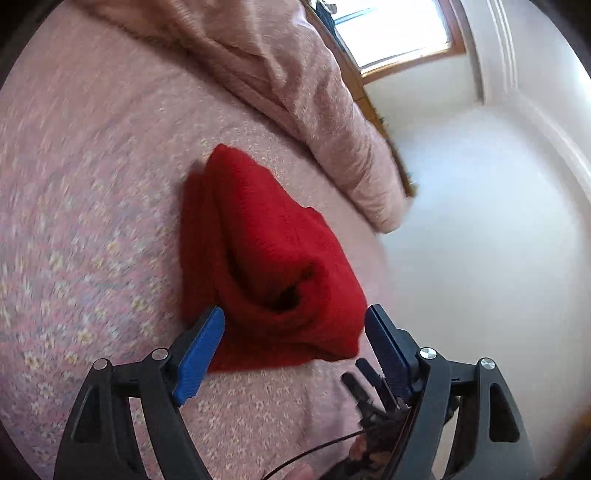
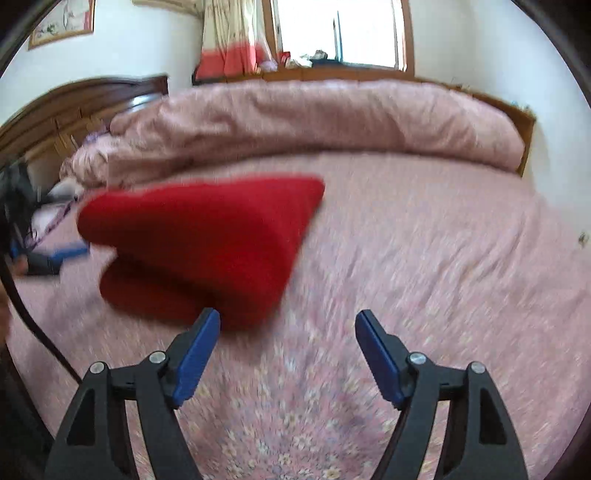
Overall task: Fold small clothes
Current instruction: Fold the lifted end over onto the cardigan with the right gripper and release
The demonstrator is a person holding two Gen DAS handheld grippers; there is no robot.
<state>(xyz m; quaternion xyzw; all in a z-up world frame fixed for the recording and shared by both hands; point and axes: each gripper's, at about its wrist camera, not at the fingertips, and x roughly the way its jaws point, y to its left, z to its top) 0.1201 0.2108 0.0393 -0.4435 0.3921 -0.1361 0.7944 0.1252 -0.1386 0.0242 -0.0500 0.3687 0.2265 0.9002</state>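
Observation:
A red knitted garment [image 1: 269, 258] lies folded in a loose bundle on the pink flowered bedspread [image 1: 92, 221]. My left gripper [image 1: 295, 321] is open, its blue pads on either side of the bundle's near end, holding nothing. In the right wrist view the same red garment [image 2: 207, 240] lies ahead and to the left. My right gripper [image 2: 286, 323] is open and empty, with its left pad [image 2: 201, 350] just in front of the garment's near edge. The left gripper [image 2: 62, 254] shows blurred at the far left beyond the garment.
A rolled pink quilt [image 2: 314, 122] lies across the far side of the bed. A dark wooden headboard [image 2: 74, 107] stands at the left. The bed's edge and white floor [image 1: 480, 240] lie right of the garment. A window [image 2: 340, 33] is behind.

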